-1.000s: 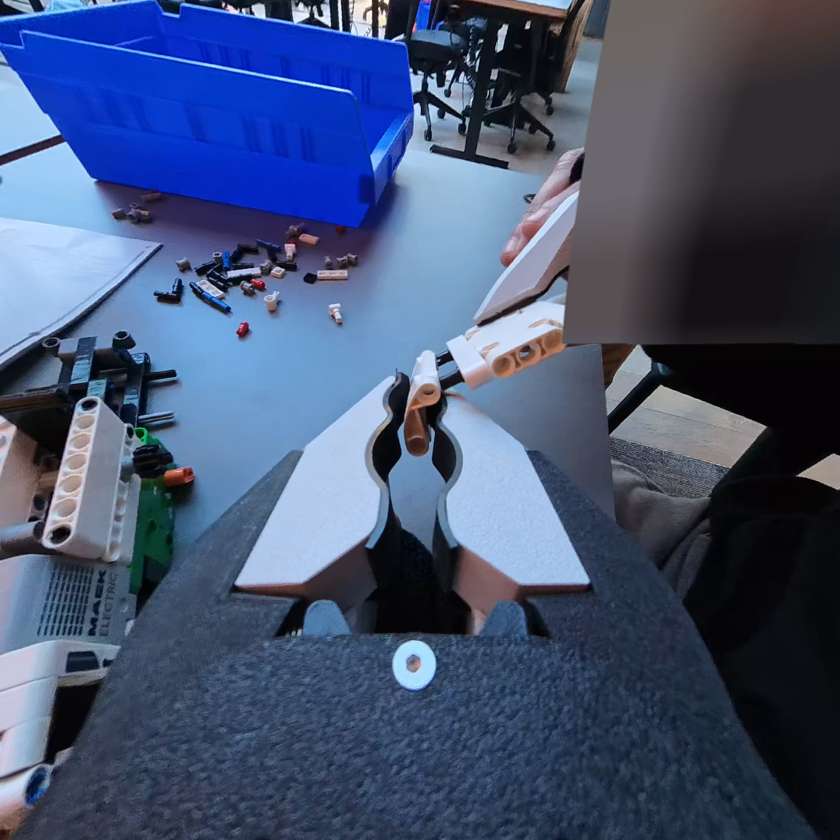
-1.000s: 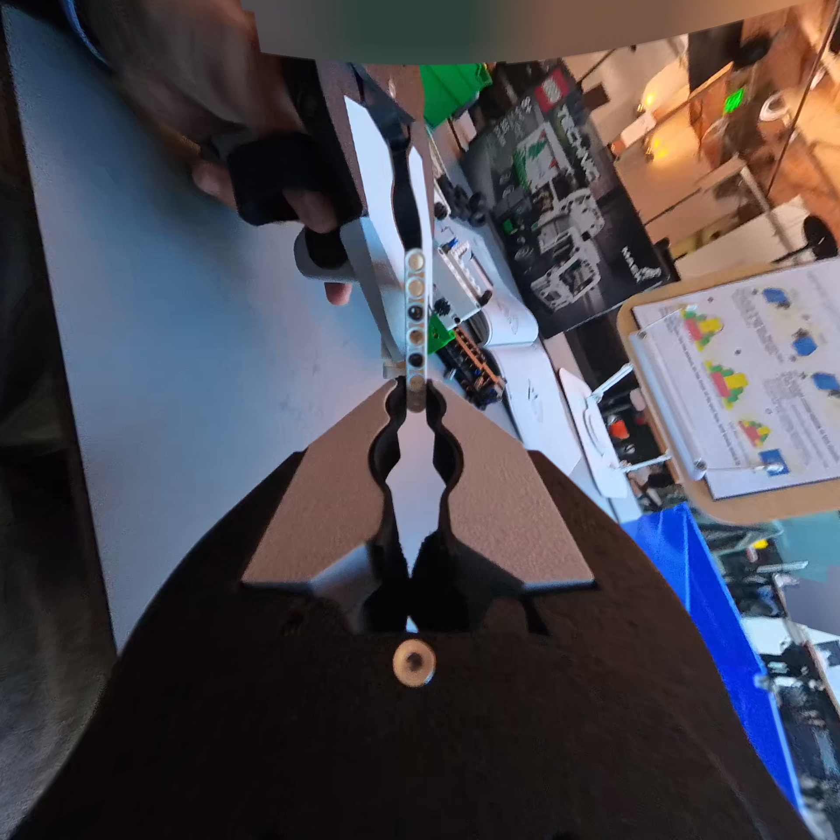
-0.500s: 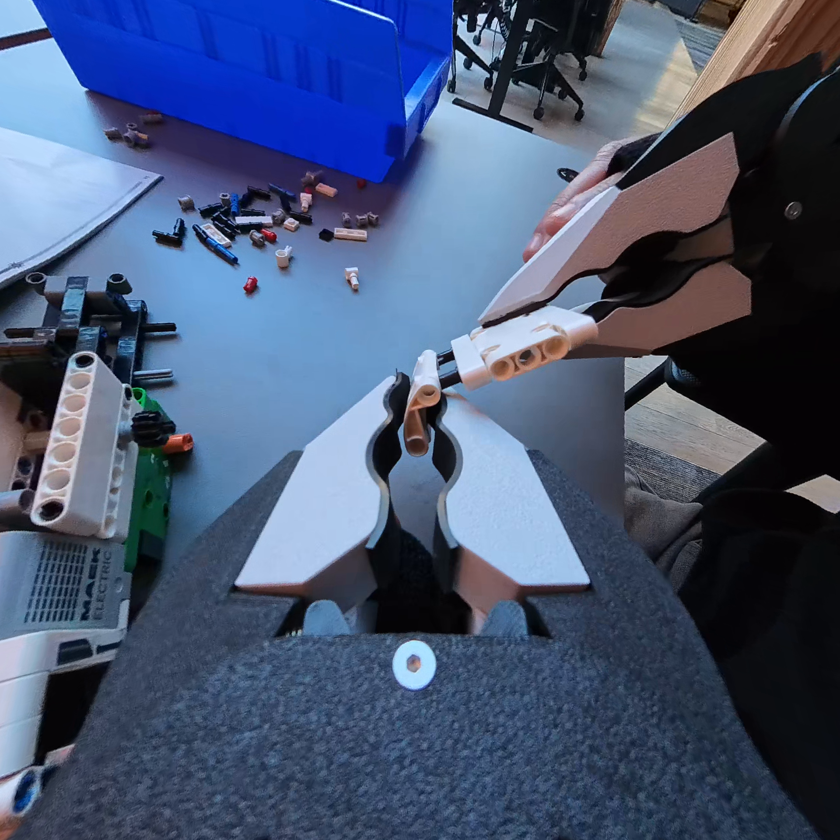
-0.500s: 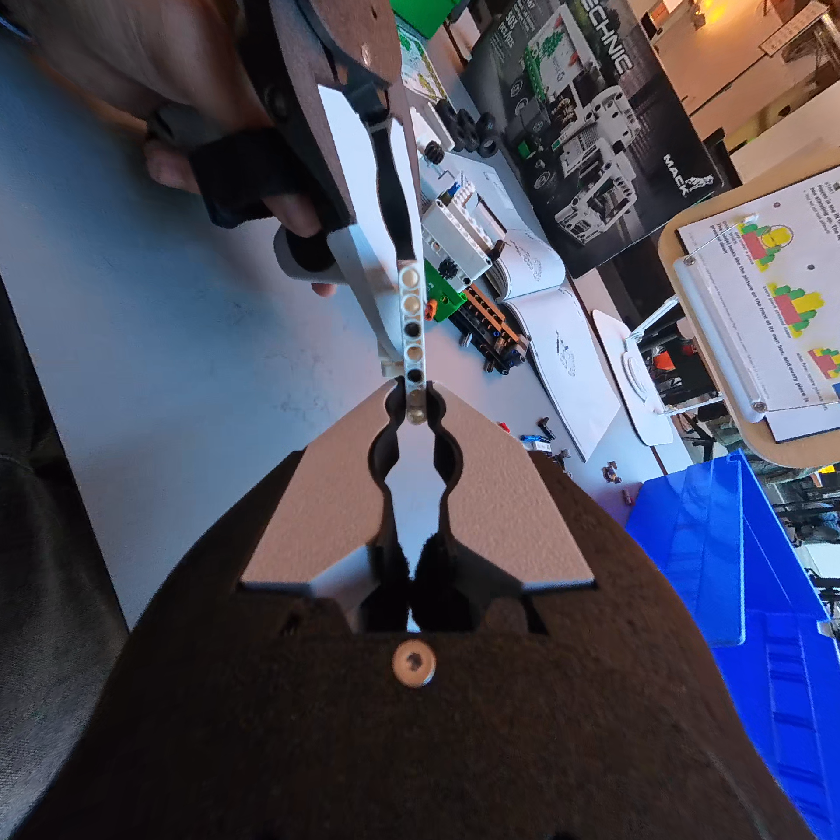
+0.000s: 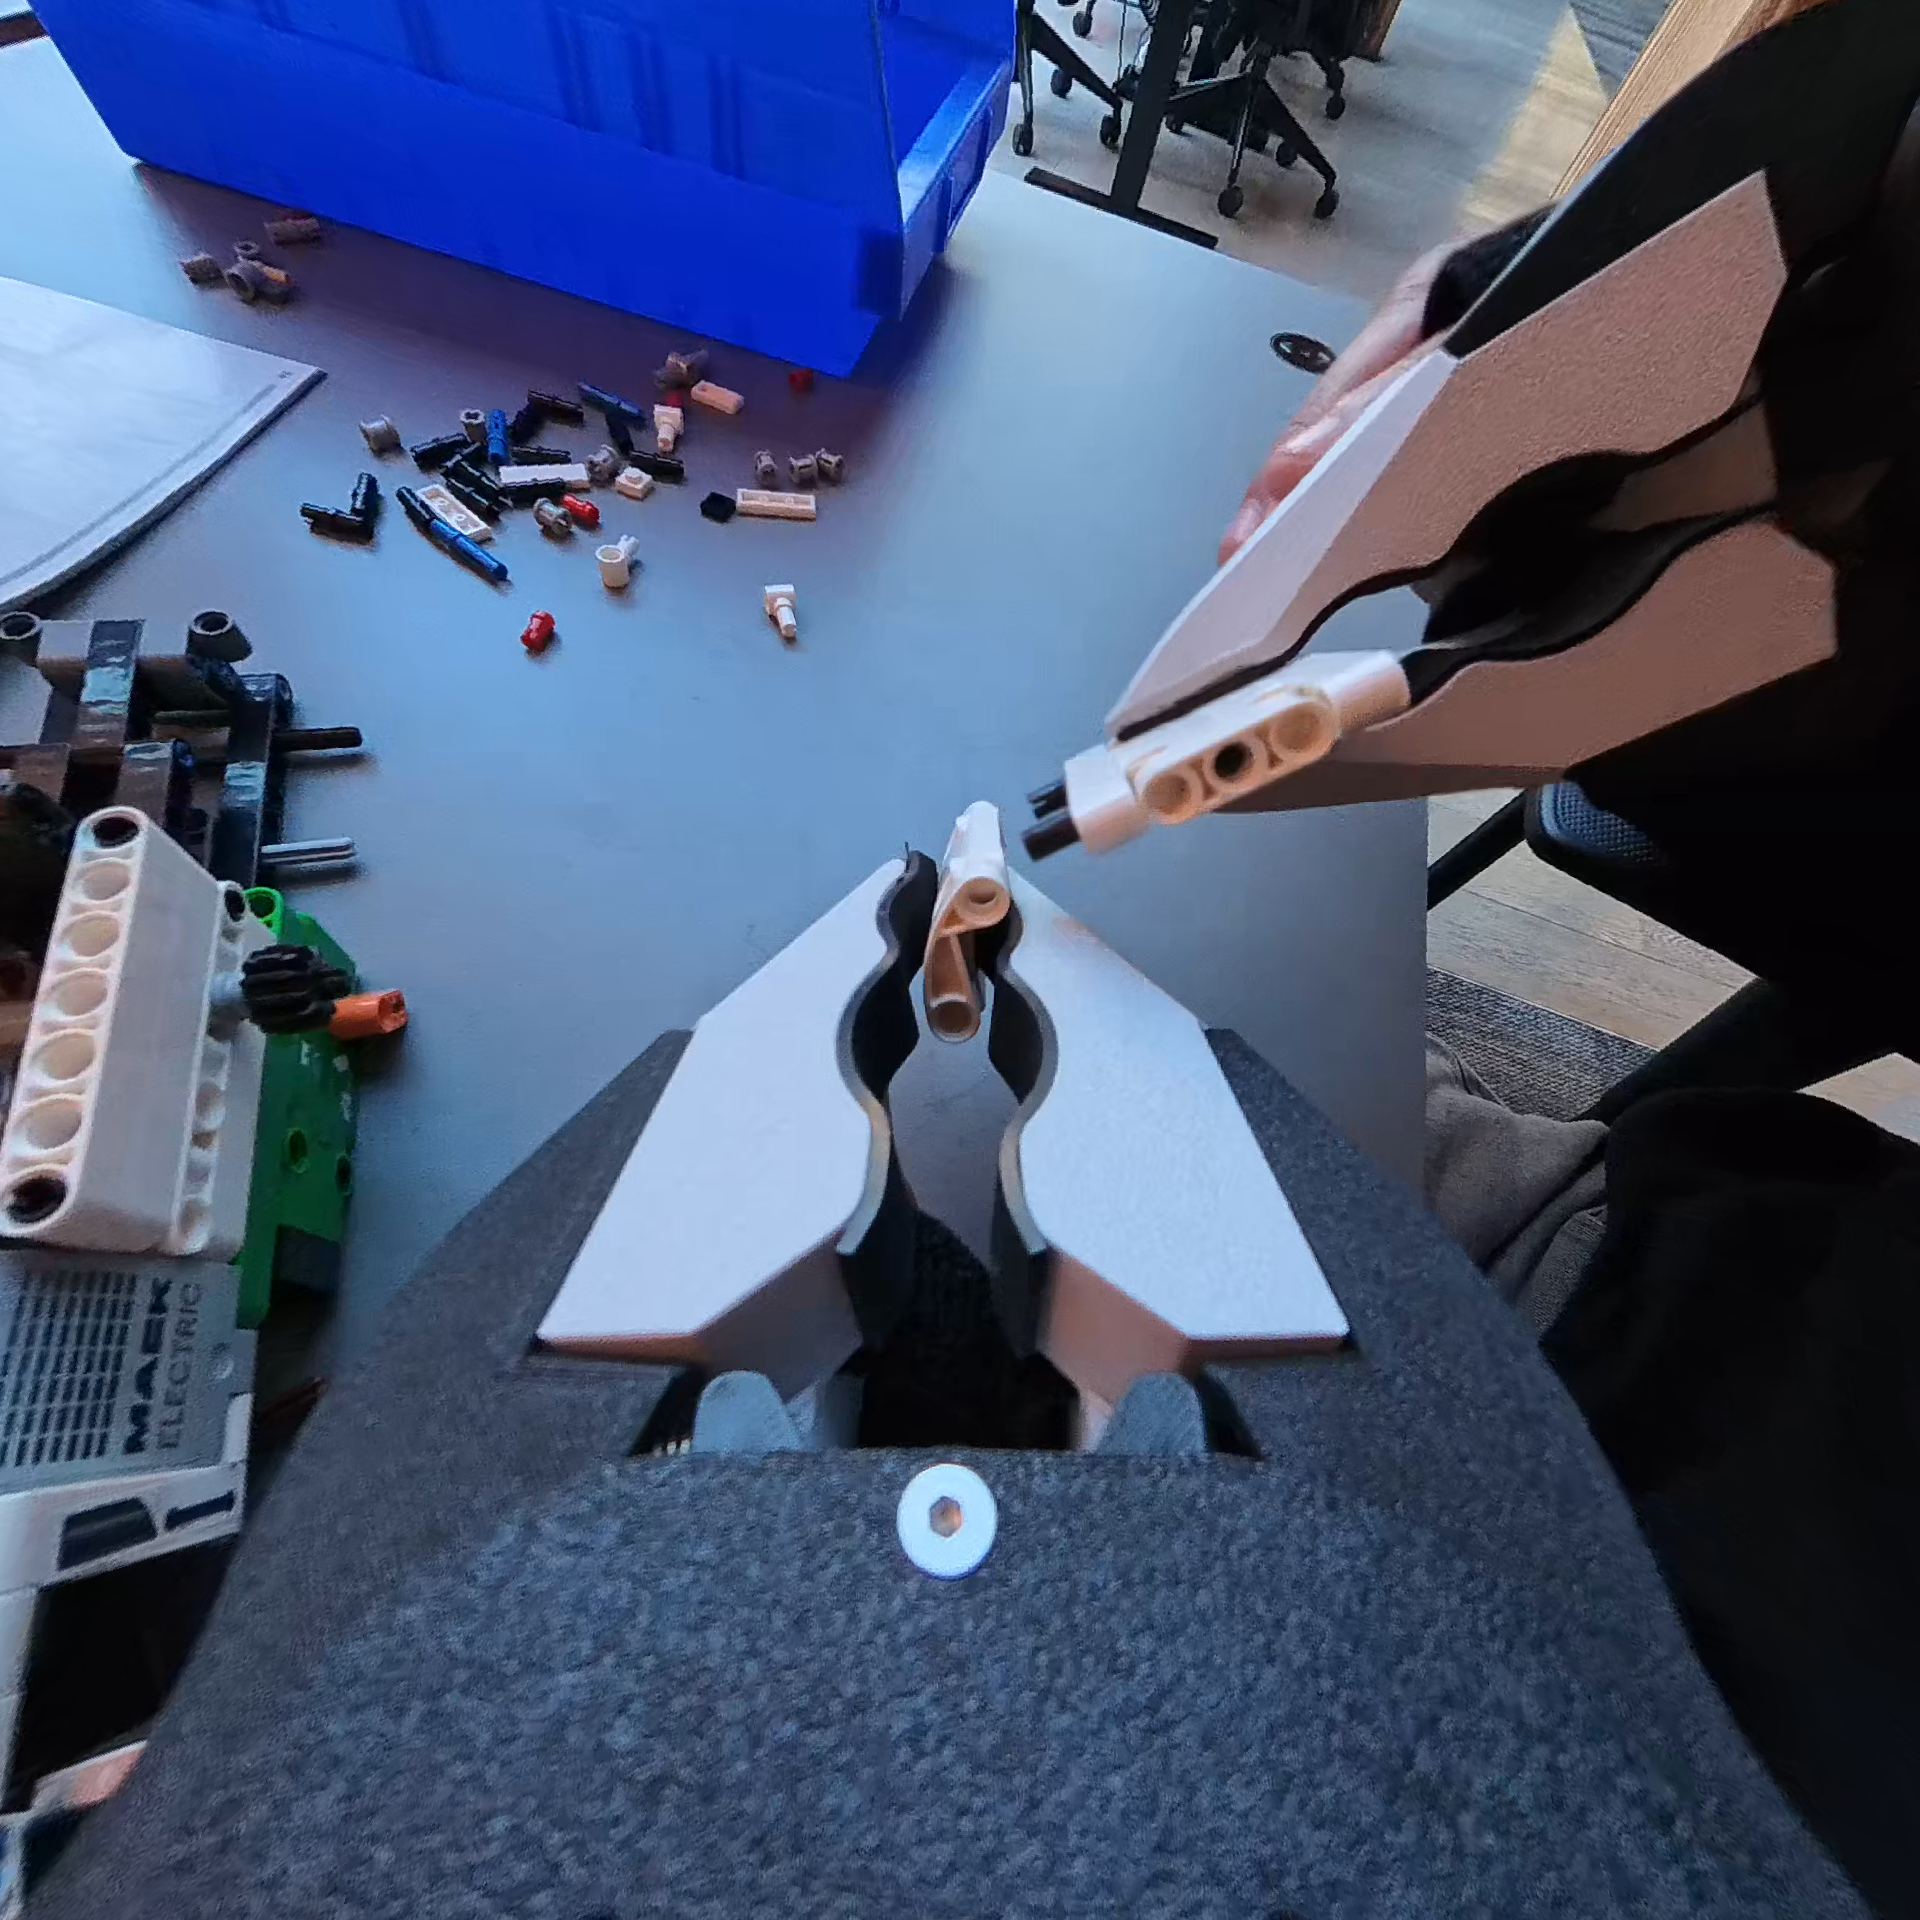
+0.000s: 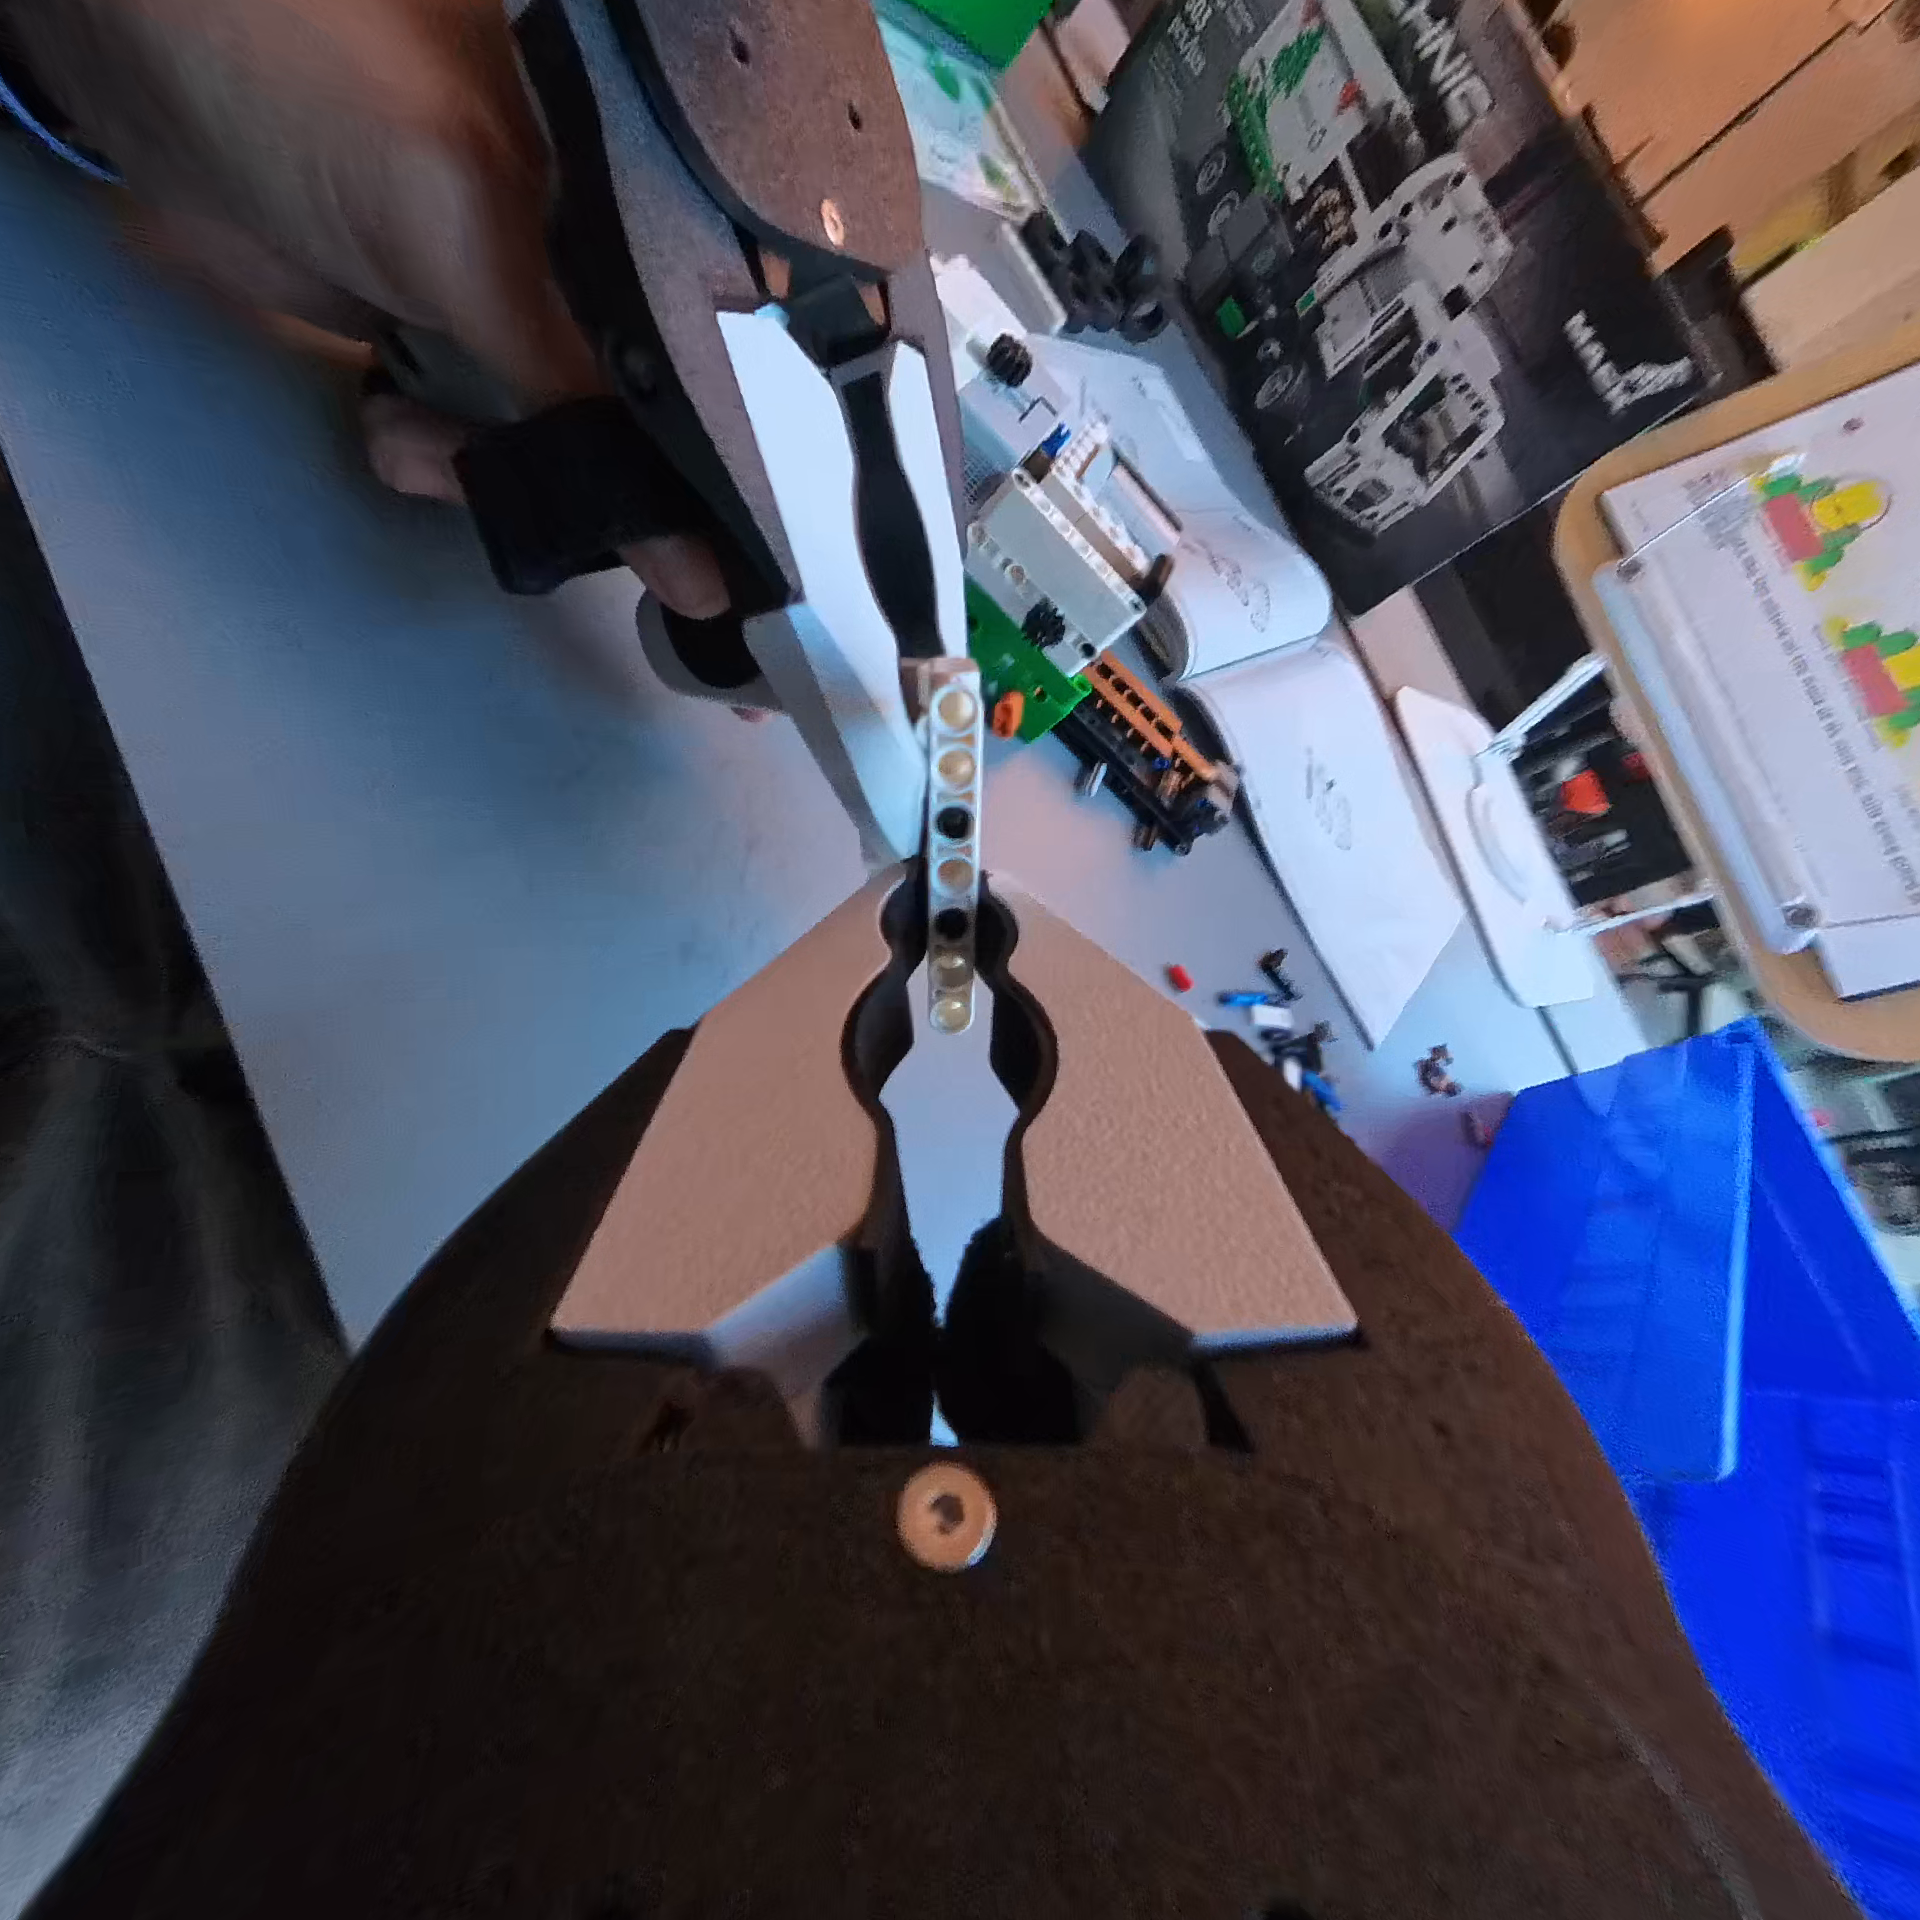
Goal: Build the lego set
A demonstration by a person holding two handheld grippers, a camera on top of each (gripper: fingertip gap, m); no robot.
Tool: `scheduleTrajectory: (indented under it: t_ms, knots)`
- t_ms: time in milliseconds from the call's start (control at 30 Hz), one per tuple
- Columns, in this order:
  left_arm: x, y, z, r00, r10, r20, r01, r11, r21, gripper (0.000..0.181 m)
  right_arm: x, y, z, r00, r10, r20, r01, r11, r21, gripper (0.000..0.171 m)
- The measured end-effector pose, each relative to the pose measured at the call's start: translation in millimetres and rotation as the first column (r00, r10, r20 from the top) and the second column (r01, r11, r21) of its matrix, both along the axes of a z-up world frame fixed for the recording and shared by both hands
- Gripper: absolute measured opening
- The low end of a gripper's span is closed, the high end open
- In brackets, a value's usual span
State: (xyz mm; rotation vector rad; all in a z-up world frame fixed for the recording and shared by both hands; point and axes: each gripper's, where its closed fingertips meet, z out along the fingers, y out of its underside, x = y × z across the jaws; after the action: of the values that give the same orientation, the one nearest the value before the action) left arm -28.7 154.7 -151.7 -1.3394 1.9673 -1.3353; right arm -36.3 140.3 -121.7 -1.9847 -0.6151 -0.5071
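Observation:
My left gripper (image 5: 961,883) is shut on a small tan connector piece (image 5: 966,914) and holds it upright above the grey table (image 5: 727,779). My right gripper (image 5: 1195,753) comes in from the upper right, shut on a white holed beam (image 5: 1278,727). The beam's two black pins (image 5: 1049,821) point at the connector, a small gap away. In the right wrist view my right gripper (image 6: 951,883) grips the beam (image 6: 954,769) edge-on. Beyond the beam is the left gripper (image 6: 920,649), held by a hand (image 6: 416,260). The connector is hidden there.
A partly built white and green truck model (image 5: 125,1039) lies at the left. Several loose small pieces (image 5: 540,478) lie before a blue bin (image 5: 623,156). An open booklet (image 6: 1330,831), the set's box (image 6: 1403,260) and a picture board (image 6: 1766,644) are beyond. The table edge (image 5: 1423,935) is close on the right. Less than 4 cm separates the two grippers' tips.
The beam's pins were against the connector; now the right gripper has drawn back up and right, leaving a gap. The beam sits a little deeper between the right fingers.

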Motion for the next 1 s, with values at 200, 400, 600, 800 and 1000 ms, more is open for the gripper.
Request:
scheduleTrajectory:
  t_ms: [200,400,600,800,1000]
  knots:
    - [0.1,1.1,1.3,1.000,-0.001,-0.007,0.001,1.000,-0.030,0.006,4.6,0.3,-6.6,0.999,-0.033,0.043,0.034,0.999,-0.041,0.007]
    - [0.1,-0.3,-0.3,1.000,-0.007,-0.016,0.006,1.000,-0.027,0.006,2.4,4.0,-7.8,0.999,-0.034,-0.015,0.033,0.998,-0.062,0.007]
    - [-0.2,-1.4,-0.5,1.000,-0.012,-0.020,0.012,0.999,-0.033,0.006,-0.2,5.5,-8.1,0.999,-0.031,-0.007,0.031,0.997,-0.074,0.007]
    - [-1.0,-2.3,0.7,0.999,-0.026,-0.025,0.025,0.998,-0.059,0.006,-3.8,3.8,4.6,1.000,-0.023,-0.014,0.022,0.999,-0.042,0.007]
    - [-2.0,-3.2,2.9,0.999,-0.033,-0.026,0.030,0.995,-0.091,0.006,-3.1,8.0,0.9,0.998,-0.024,0.064,0.026,0.999,-0.043,0.007]
